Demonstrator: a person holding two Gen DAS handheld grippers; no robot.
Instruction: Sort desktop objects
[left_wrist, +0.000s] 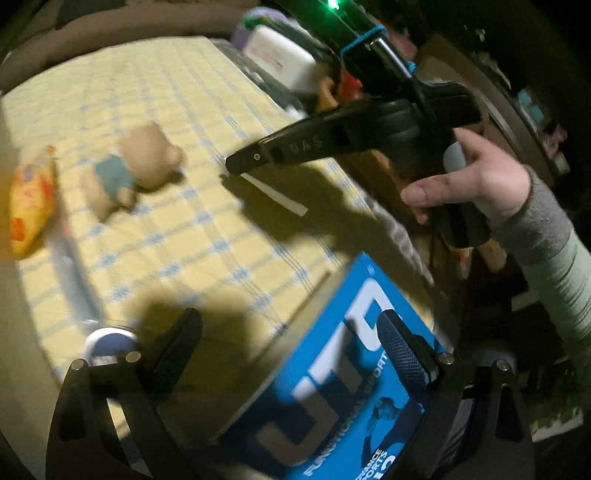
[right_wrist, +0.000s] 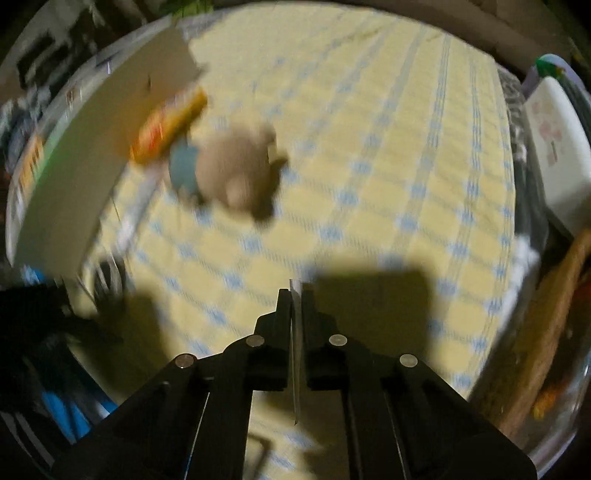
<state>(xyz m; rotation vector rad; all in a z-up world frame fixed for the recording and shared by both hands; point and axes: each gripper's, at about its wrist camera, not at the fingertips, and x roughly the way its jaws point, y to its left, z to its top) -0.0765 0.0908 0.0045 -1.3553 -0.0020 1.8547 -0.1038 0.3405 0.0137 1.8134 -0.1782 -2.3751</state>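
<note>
The right gripper (right_wrist: 295, 295) is clamped on a thin white card (left_wrist: 275, 194) above the yellow checked cloth (right_wrist: 369, 147); the left gripper (left_wrist: 291, 350) gapes empty over a blue printed box (left_wrist: 332, 387). Next, I judge, the card needs carrying to its pile

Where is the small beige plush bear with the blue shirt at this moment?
The small beige plush bear with the blue shirt lies on the yellow checked tablecloth, beside the orange snack packet; neither gripper touches it.

Motion blur smears the plush bear (right_wrist: 236, 173) and the orange packet (right_wrist: 168, 125). The blue box (left_wrist: 354, 387) runs off the bottom edge, its lettering only partly readable.
</note>
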